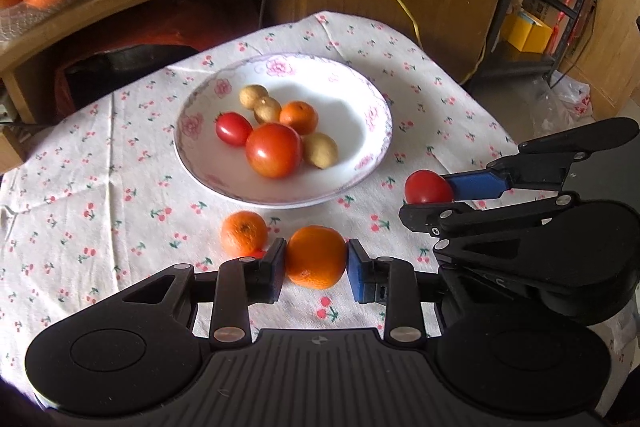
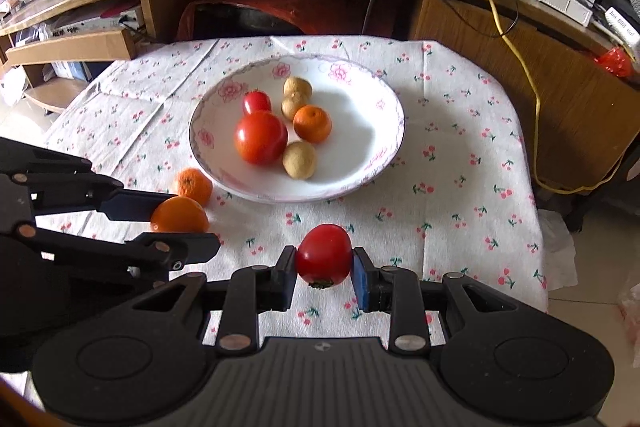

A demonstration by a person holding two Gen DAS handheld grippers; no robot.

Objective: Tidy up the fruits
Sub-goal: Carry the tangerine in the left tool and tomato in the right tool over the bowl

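Both wrist views close, angled down across table; share plate (image 1: 372,163) (image 2: 384,167), from left and right

loose tangerine (image 1: 244,233) crowds left approach, plate's (image 1: 360,99) right half free

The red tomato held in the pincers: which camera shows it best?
The right wrist view: the tomato sits centred between the right gripper fingers, stem end visible. The left wrist view shows it off to one side, partly hidden by a finger.

Bright daylight, soft shadows, slight blur, fisheye-warped edges
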